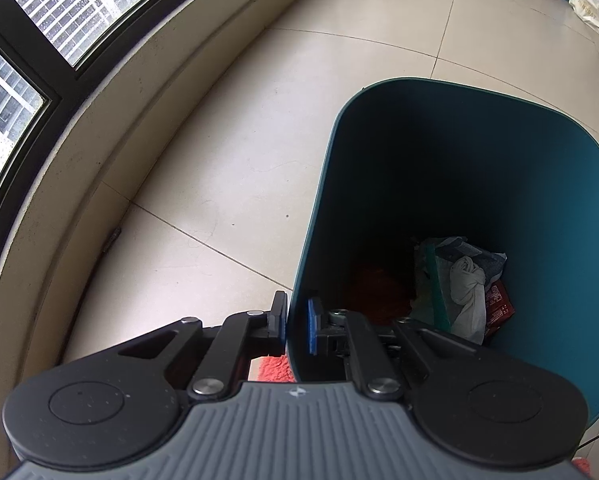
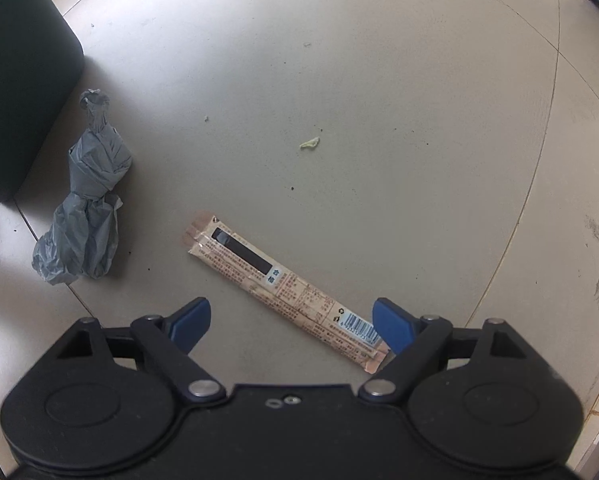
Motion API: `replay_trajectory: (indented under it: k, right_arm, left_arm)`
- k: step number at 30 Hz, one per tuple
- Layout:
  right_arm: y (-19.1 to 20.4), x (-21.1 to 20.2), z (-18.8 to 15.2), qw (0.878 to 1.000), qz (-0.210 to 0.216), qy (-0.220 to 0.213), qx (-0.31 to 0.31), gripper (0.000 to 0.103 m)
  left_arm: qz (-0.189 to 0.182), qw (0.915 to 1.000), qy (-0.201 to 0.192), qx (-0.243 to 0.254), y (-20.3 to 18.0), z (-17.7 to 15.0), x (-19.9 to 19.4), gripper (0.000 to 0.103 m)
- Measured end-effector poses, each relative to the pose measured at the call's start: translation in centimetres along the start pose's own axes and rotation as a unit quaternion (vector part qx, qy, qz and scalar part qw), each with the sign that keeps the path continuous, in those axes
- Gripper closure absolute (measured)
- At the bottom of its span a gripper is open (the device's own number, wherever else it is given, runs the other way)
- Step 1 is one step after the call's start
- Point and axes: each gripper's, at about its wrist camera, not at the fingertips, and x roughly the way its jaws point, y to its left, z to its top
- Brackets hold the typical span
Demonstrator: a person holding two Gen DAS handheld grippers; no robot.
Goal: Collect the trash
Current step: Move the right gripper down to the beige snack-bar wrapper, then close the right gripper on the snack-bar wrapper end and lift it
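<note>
Trash bin [image 1: 499,184] rim is pinched in my left gripper [image 1: 297,326], keeping it tilted open. My right gripper [image 2: 291,322] hangs spread wide over the wrapper [image 2: 283,286], ready to pinch it.

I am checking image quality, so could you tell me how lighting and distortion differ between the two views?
Left wrist view: fisheye bends the window frame; the bin interior is deeply shadowed. Right wrist view: even light, the wrapper print sharp, the tile lines curved.

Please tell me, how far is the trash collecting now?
Done: some trash already lies in the teal bin. In hand: the left gripper clamps the bin's wall; the right gripper is open over the long wrapper. Left: that wrapper, the grey crumpled bag and a small green scrap.
</note>
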Motion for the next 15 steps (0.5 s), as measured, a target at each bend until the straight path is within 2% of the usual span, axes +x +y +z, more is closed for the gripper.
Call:
replay_trajectory:
  k: [3,5,7,12,15]
  right_arm:
    - [0.3,1.1,-0.1,1.000,-0.015,-0.005,-0.021,0.018]
    - [0.3,1.7,-0.3,1.000,-0.010,-0.003,-0.027,0.024]
    - [0.3,2.2,-0.6,1.000,-0.007,-0.001,-0.026,0.025]
    - [0.1,2.6,-1.6,1.000,0.004,-0.008,0.014,0.025]
    - [0.1,2.2,-2.3,1.000,0.003,-0.015,0.023,0.033]
  left_arm:
    - [0.006,1.0000,0.003,0.000,-0.3,0.2,0.1,0.093]
    - [0.009,1.0000,0.004,0.001,-0.4,0.2,0.0,0.093]
    - [0.011,0.9999,0.004,0.001,-0.5,0.2,0.1,0.093]
    - [0.011,0.9999,0.005,-0.001,-0.5,0.2,0.1,0.093]
    - [0.010,0.9999,0.005,0.000,-0.5,0.1,0.1,0.093]
